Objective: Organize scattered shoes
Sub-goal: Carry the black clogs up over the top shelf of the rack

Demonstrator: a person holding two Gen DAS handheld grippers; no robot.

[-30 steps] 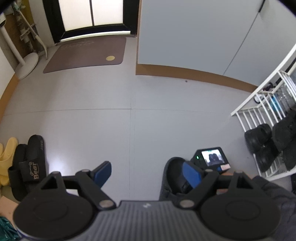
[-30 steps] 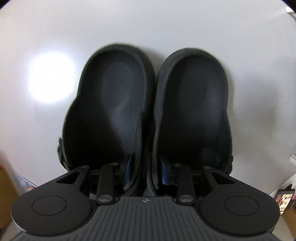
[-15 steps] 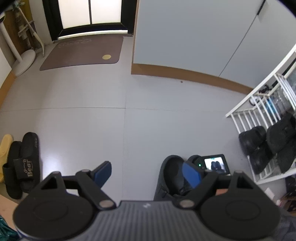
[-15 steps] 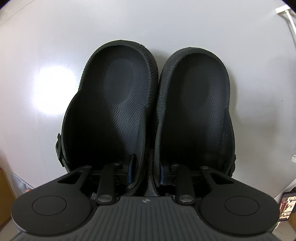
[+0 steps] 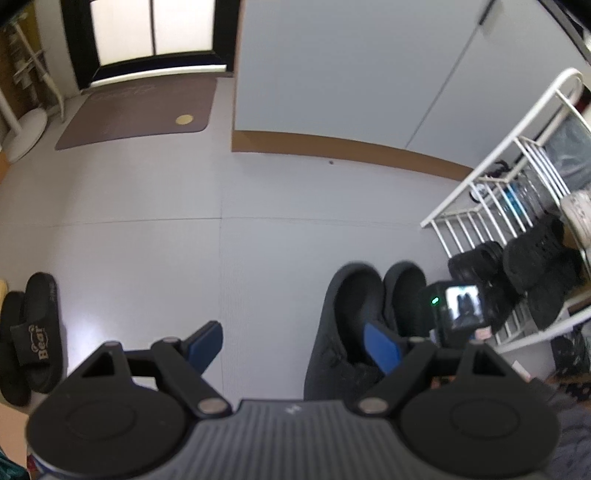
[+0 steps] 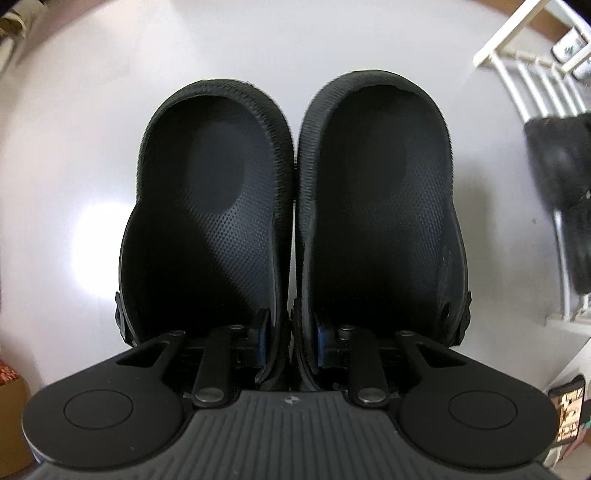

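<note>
Your right tool (image 6: 291, 332) has just been closing and pinches the touching inner walls of the black clogs (image 6: 295, 206), held above the floor (image 6: 92, 110). Your left tool (image 5: 291, 341) stands wide and empty; the white shoe rack (image 5: 491, 206) sits at two o'clock, black slides (image 5: 33, 332) at nine

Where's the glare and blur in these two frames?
Left wrist: window blown out, soft sheen on the floor, rack bowed by the fisheye. Right wrist: bright hotspot on the floor left of the clogs, rack and frame edges smeared, clog insides nearly black.
</note>
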